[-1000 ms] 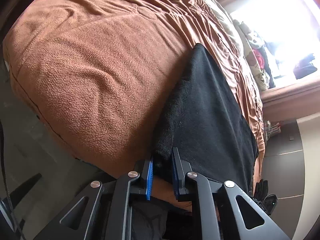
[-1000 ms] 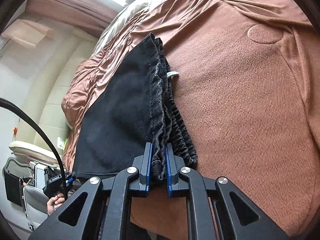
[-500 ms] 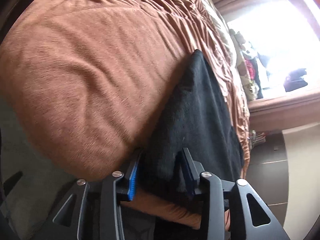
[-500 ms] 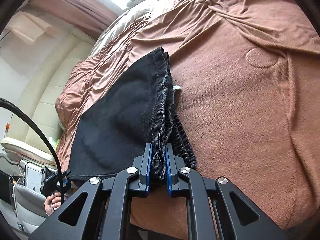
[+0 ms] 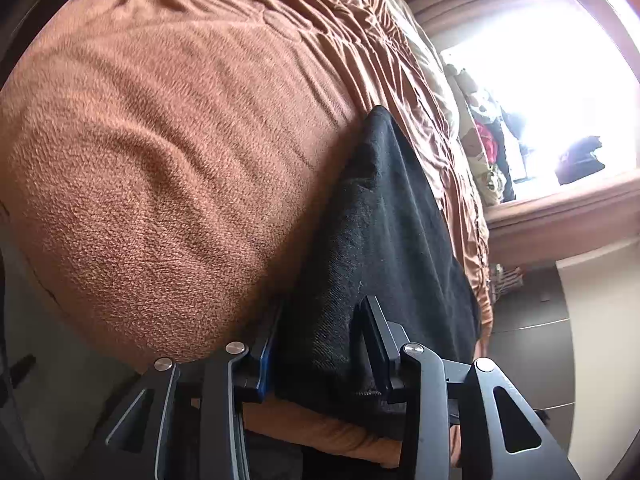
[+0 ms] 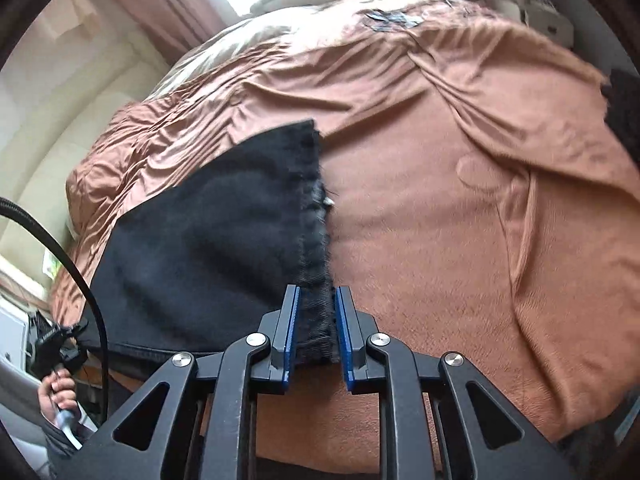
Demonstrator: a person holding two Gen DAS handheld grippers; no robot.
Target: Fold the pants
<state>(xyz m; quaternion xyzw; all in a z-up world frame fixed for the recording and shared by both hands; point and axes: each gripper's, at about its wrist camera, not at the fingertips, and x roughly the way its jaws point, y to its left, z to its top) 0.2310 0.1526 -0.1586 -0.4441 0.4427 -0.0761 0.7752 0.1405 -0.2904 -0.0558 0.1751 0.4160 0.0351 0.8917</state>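
Observation:
The black pants [image 5: 392, 240] lie folded flat on the brown blanket [image 5: 168, 152] near the bed's front edge. In the left wrist view my left gripper [image 5: 318, 328] is open, its jaws wide apart with the pants' hem end loose between them. In the right wrist view the pants [image 6: 208, 248] show their gathered waistband edge [image 6: 314, 216]. My right gripper [image 6: 316, 320] is open, its blue pads standing a little off each side of the waistband corner.
The brown blanket [image 6: 460, 220] covers the whole bed, with creased satin bedding [image 6: 240, 92] beyond the pants. A window sill with clothes [image 5: 492, 152] is at the far side. A hand holding a cabled gripper [image 6: 60, 364] is at the left edge.
Both grippers have let go of the pants: the left opened wide first, then the right opened slightly. The pants now rest on the blanket. The right camera has tilted up.

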